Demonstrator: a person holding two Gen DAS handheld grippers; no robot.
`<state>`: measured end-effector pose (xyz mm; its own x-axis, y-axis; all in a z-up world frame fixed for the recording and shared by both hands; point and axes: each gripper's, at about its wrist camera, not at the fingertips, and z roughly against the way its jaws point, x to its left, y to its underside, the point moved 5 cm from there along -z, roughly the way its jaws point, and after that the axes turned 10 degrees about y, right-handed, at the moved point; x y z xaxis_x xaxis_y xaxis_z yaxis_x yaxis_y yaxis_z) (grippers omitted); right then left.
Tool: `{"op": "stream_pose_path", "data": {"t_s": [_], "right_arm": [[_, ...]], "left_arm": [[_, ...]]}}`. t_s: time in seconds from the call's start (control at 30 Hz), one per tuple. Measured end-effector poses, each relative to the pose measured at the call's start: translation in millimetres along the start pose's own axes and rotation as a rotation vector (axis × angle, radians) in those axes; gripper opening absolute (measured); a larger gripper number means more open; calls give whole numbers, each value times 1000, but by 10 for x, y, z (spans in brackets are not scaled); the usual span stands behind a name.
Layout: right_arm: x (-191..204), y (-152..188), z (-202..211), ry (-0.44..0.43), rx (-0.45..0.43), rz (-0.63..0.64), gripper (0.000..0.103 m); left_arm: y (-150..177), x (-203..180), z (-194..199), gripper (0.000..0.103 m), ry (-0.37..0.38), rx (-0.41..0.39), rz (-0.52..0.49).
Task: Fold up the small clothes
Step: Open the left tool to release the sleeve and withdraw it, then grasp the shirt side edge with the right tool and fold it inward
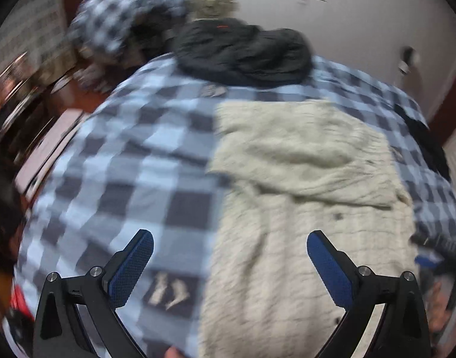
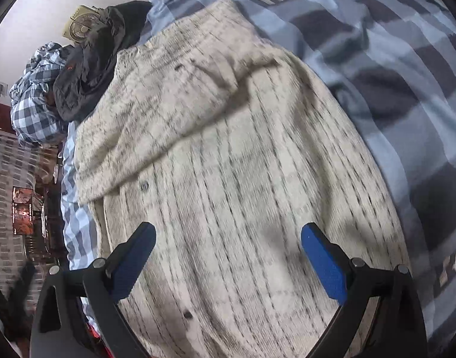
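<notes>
Nearest the left wrist camera, the left claw (image 1: 230,243) stands wide open with nothing between its blue pads, hanging over the line where the cream knit cardigan (image 1: 311,185) meets the checked bedcover (image 1: 123,161). The right claw (image 2: 228,234) is likewise spread wide and empty, poised above the cardigan's (image 2: 228,164) ribbed front panel.

The cardigan lies flat on the bed, buttons showing down the front, with one sleeve or side already laid across the upper body in a thick fold. It looks soft, bulky and fairly light; a chunky knit like this should sag and stretch when lifted by a single point, so pinching through both layers at a hem corner or at the shoulder seam seems wiser than grabbing mid-panel. The open weave grips well against textured pads and is unlikely to slip, though it could snag.

In the left wrist view the garment's left edge runs straight, with a broad stretch of bare bedcover beside it, good room to swing a fold across. Farther off, a dark bundled garment (image 1: 242,50) sits just beyond the cardigan's top edge, limiting space that way, and a checked heap (image 1: 129,12) lies behind it near the wall.
</notes>
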<state>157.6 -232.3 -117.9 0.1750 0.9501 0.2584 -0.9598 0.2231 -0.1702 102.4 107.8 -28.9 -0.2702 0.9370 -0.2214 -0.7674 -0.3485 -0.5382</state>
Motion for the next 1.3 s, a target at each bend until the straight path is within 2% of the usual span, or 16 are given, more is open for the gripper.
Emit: {"op": "stream_pose_path", "data": {"t_s": [0.1,0.23,0.37,0.4,0.43,0.5,0.53,0.6,0.73,0.87,1.0,1.07,1.1,1.13,1.2,1.3], "right_arm": [[103,-366,-109,-19,29,-27,96],[317,-786,-398,-15,53,-38,96],[386,-1002,-753,99,78,-57,95],[404,-1046,-812,113,79,-50,84],[431,-1091,-837,113,74,-35,62],[487,-1150,-823,134,67,8,44],[519,-1171,-800,148,65,32,30],[624,-1239,-641,181,50,110,13],[780,-1485,22,127,-60,123,7],[938,-1803,817,103,-216,159,7],[834,-2042,1447,40,-370,132,8],[663,-2094,1465,59,-406,103,11],[600,-2095,1338,76,-391,82,24],[444,-2093,1124,115,-346,54,57],[126,-2040,632,228,-226,-18,93],[-448,-1837,155,383,-138,-107,93]], "left_arm": [[172,319,-124,103,28,34,35],[204,477,-298,103,-43,65,-12],[226,507,-344,103,83,106,74],[218,485,-349,103,77,110,62],[210,450,-356,103,66,113,39],[200,390,-368,103,63,117,2],[199,371,-368,103,75,117,5],[197,357,-356,103,100,114,24],[226,321,-350,103,103,127,19],[231,301,-349,103,86,122,-5],[240,293,-377,103,88,133,-5],[236,281,-389,103,84,137,-9],[234,274,-394,103,83,137,-12],[232,265,-399,103,83,139,-16],[239,244,-405,103,80,142,-26],[252,229,-403,103,73,141,-36]]}}
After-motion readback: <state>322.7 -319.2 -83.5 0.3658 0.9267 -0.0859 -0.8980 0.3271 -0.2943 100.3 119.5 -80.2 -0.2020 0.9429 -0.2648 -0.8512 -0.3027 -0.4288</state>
